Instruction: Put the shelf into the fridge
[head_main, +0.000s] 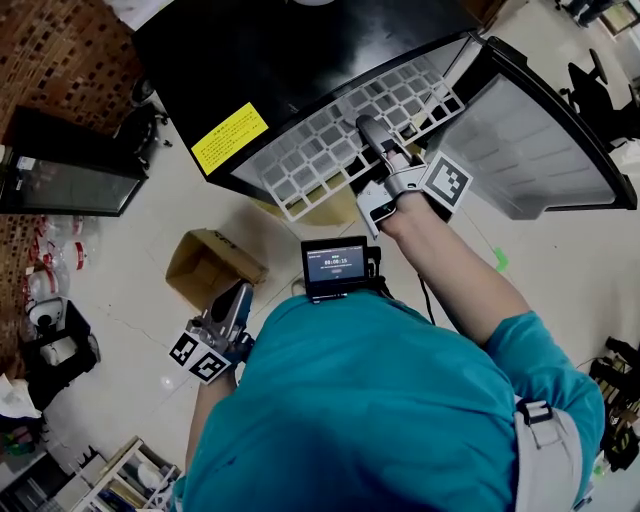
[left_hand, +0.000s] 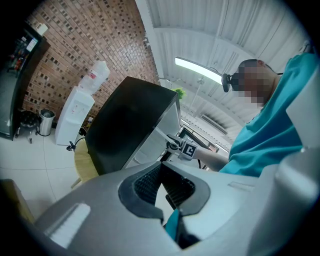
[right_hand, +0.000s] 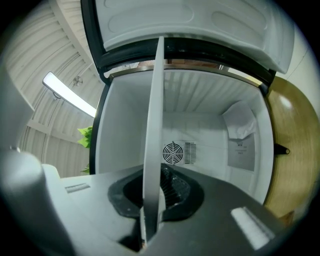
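My right gripper (head_main: 368, 128) is clamped on the front edge of the shelf (head_main: 330, 150), with the jaws pressed onto it from both sides. The shelf is a flat white plastic lattice of small rectangular openings, and its near edge ends in open, notched cells. From the head view its far part is already inside the mouth of the black mini fridge (head_main: 270, 50), while the near part sticks out toward me. The fridge door (head_main: 545, 140) hangs open on the right, and a yellow label (head_main: 230, 138) sits on the fridge's top near the left corner.

In the right gripper view the shelf (right_hand: 153, 115) shows edge-on, as a thin pale strip rising from the right gripper (right_hand: 151, 192) across the white fridge interior. A round fan grille (right_hand: 172, 153) is on the back wall behind it.

My left gripper (head_main: 238, 296) hangs low by my side above a cardboard box (head_main: 210, 265). In its own view the left gripper (left_hand: 160, 167) has its jaws together at the tips, with nothing held between them.
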